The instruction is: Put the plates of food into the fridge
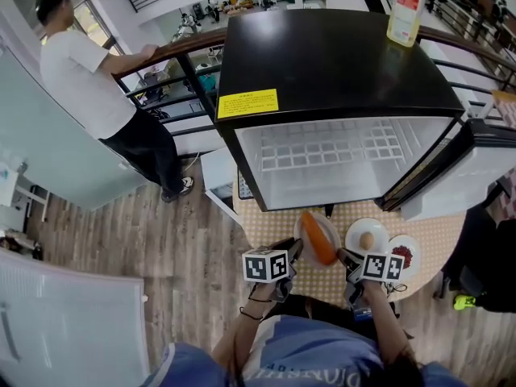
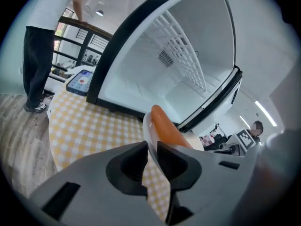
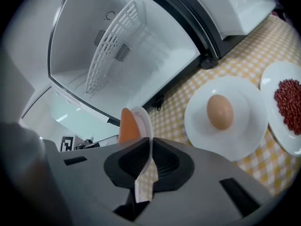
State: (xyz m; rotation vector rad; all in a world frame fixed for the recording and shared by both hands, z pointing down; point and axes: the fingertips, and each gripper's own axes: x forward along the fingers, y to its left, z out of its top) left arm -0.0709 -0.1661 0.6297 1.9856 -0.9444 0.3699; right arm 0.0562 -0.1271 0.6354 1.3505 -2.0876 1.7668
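Observation:
A white plate [image 1: 300, 230] with an orange carrot [image 1: 320, 240] hangs above the checked table in front of the open fridge [image 1: 339, 164]. My left gripper [image 1: 295, 248] is shut on the plate's left rim and my right gripper [image 1: 345, 256] on its right rim. In the left gripper view the rim [image 2: 147, 128] sits pinched in the left gripper [image 2: 150, 157], with the carrot [image 2: 165, 128] behind. In the right gripper view the rim [image 3: 144, 121] is clamped in the right gripper [image 3: 150, 159], the carrot [image 3: 126, 124] beside it.
A plate with an egg [image 3: 219, 111] and a plate of red beans [image 3: 288, 102] lie on the yellow checked table [image 1: 262, 224] to the right. The fridge door [image 1: 476, 168] stands open at right. A bottle [image 1: 405, 10] stands on the fridge. A person [image 1: 81, 79] leans on a railing at left.

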